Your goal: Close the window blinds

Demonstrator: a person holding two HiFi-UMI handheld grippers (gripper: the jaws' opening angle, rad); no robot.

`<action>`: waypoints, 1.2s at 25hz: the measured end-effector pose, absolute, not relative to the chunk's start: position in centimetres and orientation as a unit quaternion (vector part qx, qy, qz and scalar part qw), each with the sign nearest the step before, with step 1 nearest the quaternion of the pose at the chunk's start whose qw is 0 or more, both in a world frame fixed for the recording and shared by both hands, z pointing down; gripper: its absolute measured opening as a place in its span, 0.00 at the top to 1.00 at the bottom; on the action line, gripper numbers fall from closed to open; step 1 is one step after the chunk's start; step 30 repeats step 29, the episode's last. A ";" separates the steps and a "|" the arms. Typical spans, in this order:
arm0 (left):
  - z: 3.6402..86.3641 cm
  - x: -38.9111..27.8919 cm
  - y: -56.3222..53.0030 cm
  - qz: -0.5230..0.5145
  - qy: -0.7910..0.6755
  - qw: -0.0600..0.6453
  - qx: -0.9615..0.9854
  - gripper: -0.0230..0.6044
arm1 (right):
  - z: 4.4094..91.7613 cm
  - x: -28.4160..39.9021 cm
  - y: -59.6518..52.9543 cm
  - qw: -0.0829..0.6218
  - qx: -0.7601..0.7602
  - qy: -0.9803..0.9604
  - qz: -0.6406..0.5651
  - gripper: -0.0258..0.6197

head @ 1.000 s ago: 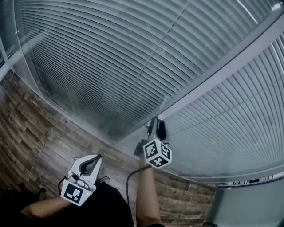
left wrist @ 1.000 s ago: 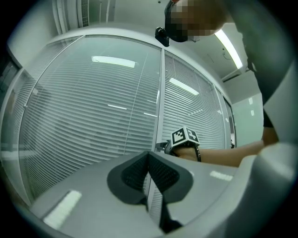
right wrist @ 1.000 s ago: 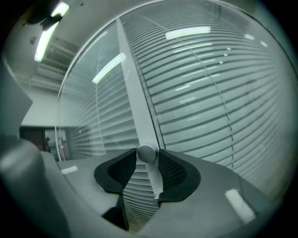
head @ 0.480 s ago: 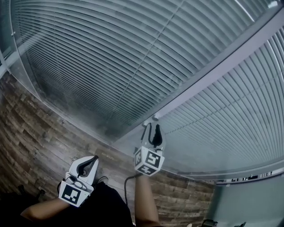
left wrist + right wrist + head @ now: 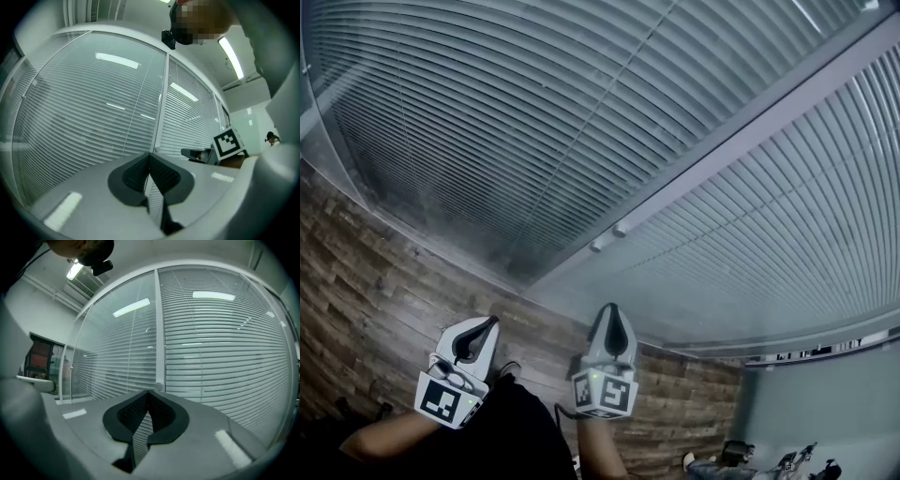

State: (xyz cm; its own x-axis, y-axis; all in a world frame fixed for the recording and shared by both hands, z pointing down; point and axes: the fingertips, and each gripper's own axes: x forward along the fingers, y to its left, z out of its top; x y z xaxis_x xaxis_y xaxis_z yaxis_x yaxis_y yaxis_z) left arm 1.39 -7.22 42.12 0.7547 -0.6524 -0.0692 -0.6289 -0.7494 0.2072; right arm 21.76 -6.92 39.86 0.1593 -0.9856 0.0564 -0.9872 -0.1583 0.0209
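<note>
Window blinds (image 5: 534,122): thin horizontal slats; left claw (image 5: 491,323) closed, empty; right claw (image 5: 612,310) just closed, empty.

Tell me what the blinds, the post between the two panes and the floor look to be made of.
Blinds: thin pale slats, likely painted metal or plastic, behind glass that shows light reflections. Post: smooth grey, probably painted metal. Floor: brown staggered planks, wood or wood-look laminate.
</note>
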 end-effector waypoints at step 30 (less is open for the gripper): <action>42.4 4.3 -3.4 -0.044 -0.293 0.069 0.952 0.96 | 40.9 17.2 1.3 0.054 0.759 -0.649 -0.021 0.96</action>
